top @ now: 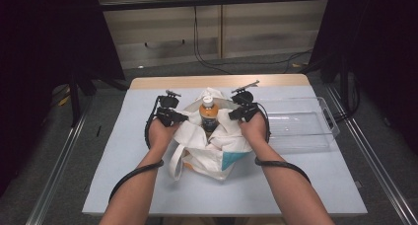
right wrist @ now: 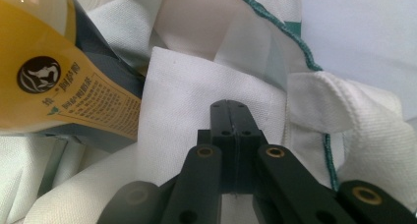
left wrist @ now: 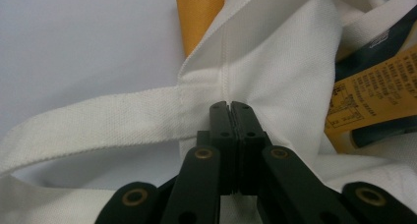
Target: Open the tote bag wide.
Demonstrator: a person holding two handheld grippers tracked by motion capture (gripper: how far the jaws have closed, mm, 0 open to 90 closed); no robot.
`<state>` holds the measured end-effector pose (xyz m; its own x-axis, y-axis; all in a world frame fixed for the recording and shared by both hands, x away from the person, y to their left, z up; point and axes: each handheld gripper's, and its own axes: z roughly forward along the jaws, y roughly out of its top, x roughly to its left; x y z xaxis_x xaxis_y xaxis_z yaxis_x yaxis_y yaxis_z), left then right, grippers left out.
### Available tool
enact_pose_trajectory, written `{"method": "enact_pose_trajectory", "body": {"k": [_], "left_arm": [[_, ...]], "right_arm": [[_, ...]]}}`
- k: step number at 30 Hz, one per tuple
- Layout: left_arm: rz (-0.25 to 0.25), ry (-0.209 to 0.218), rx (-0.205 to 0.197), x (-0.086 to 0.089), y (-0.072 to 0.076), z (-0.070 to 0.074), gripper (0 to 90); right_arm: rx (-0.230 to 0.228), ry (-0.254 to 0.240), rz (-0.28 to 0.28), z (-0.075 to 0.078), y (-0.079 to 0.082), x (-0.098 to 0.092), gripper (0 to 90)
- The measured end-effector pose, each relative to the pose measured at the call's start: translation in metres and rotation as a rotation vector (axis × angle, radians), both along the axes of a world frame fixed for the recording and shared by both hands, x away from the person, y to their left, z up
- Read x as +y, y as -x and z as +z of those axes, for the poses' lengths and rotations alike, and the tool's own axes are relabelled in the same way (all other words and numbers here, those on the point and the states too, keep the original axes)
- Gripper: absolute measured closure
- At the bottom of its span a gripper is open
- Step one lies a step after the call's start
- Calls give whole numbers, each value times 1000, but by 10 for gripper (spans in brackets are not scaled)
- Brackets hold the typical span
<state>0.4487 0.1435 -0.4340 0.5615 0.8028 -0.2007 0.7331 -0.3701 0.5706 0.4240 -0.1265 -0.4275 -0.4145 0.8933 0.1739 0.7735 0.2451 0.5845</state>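
The left gripper [left wrist: 229, 106] has its two black jaws pressed together, pinching the white cloth of a tote bag [left wrist: 275, 62] right at a stitched seam, where a flat white strap [left wrist: 98, 123] joins the bag's edge. The right gripper [right wrist: 229, 103] is also clamped tight, its jaws nipping a fold of the same white cloth on the bag's other side, near a green-stitched hem [right wrist: 275, 25]. Between the two grippers, a bottle [top: 208, 114] of orange drink with a white cap stands in the open mouth of the bag, its yellow and dark label close beside each pair of jaws. The bag lies in the middle of a pale blue table [top: 123, 175]. A clear plastic tray [top: 320, 131] sits to the right, apart from the bag.
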Motion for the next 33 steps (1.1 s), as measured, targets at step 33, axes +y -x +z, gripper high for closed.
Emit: {"method": "enact_pose_trajectory", "body": {"k": [33], "left_arm": [[-42,48,-93,-8,27,45,849]], "right_arm": [[-74,-83,43,31,35,-10,900]]}}
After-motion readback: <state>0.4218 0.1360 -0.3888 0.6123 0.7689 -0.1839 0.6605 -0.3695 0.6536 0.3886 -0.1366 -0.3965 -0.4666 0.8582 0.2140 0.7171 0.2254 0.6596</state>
